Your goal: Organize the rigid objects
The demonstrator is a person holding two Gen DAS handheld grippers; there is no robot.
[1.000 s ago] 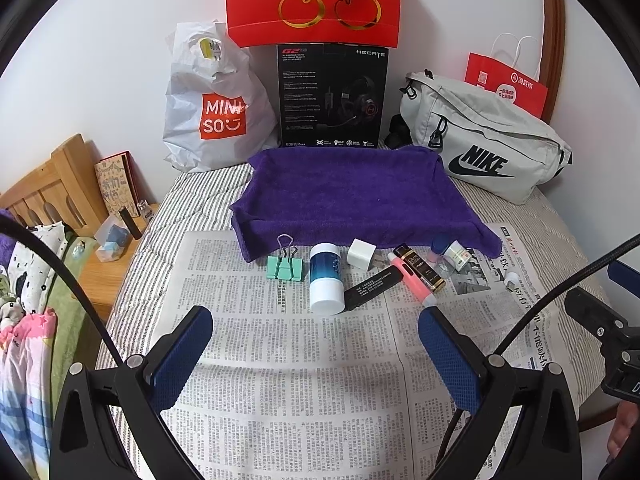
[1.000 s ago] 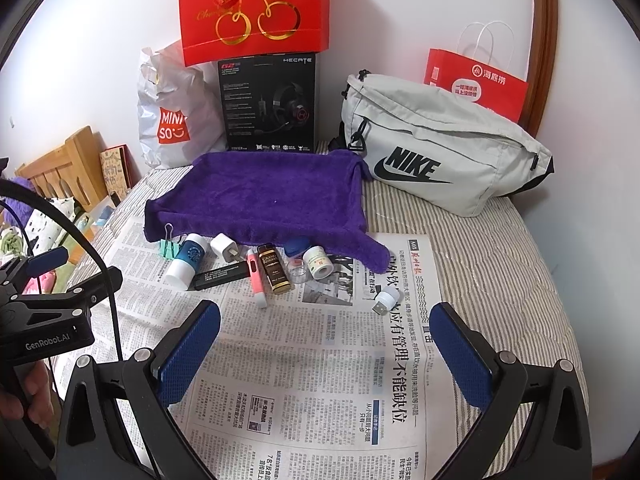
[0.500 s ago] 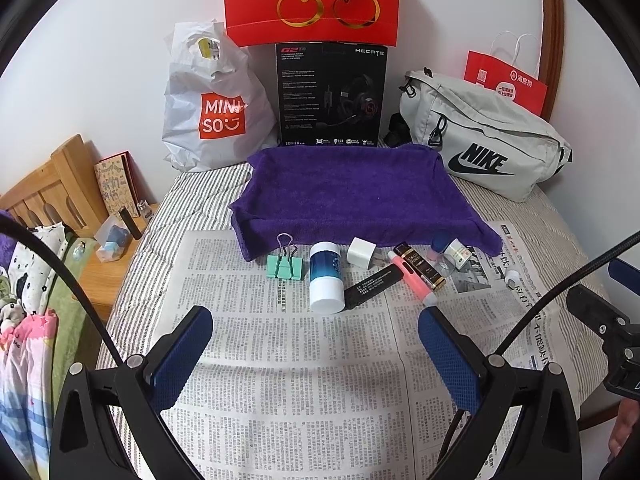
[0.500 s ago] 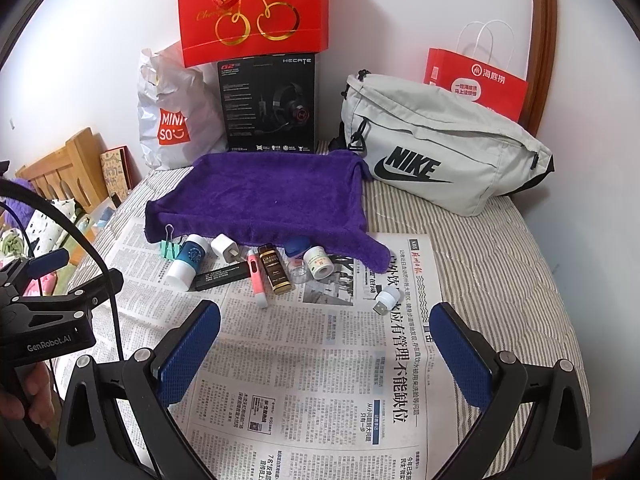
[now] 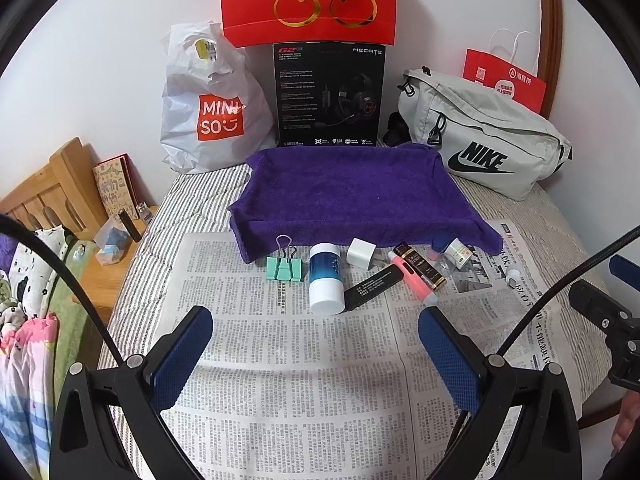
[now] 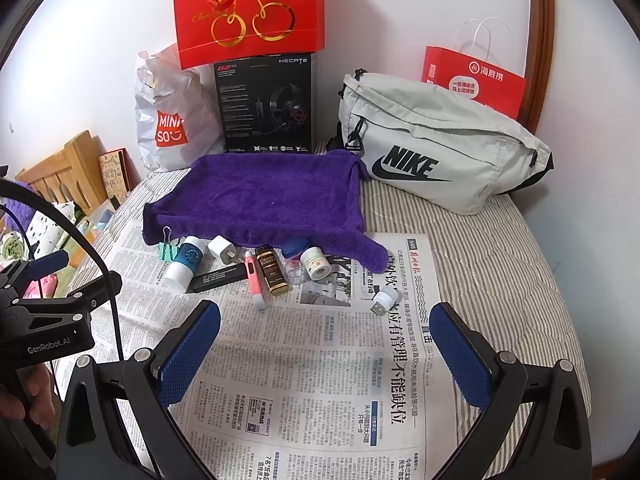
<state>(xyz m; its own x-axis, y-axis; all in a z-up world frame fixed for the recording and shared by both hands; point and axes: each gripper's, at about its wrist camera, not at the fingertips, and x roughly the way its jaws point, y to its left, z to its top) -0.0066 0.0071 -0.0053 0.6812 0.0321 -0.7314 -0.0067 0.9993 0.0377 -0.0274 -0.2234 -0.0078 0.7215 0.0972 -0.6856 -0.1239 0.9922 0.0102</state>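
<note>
Two hand-held tools hover over a bed spread with newspaper [image 5: 304,380], each with its blue-padded fingers spread wide and gripping nothing. The left tool [image 5: 316,344] faces the middle of a row of small items; the right tool [image 6: 326,340] hangs a little further to the right, over bare newsprint.

The row lies on the newspaper just in front of a purple towel [image 5: 352,192] draped over a raised, tray-like shape. From left to right sit a mint-green binder clip [image 5: 284,266], a blue-and-white bottle [image 5: 326,278] lying on its side, a white plug adapter [image 5: 361,253], a black stick-shaped item [image 5: 370,286], a pink pen-like tube [image 5: 412,276] and a dark bottle with gold lettering [image 6: 272,270]. Beside them, close to the towel's hanging corner, are a blue-capped item [image 6: 295,247], a small clear cup [image 6: 296,272] and a small white jar [image 6: 315,263]. A small white USB plug [image 6: 384,298] lies apart, further right on the paper.

Against the wall behind stand a white Miniso bag [image 5: 208,108], a black headset box [image 5: 328,96] topped by a red cherry gift bag [image 5: 308,0], a grey Nike bag [image 6: 436,152] and a red paper bag [image 6: 472,80]. A wooden headboard [image 5: 44,196] shows at left.
</note>
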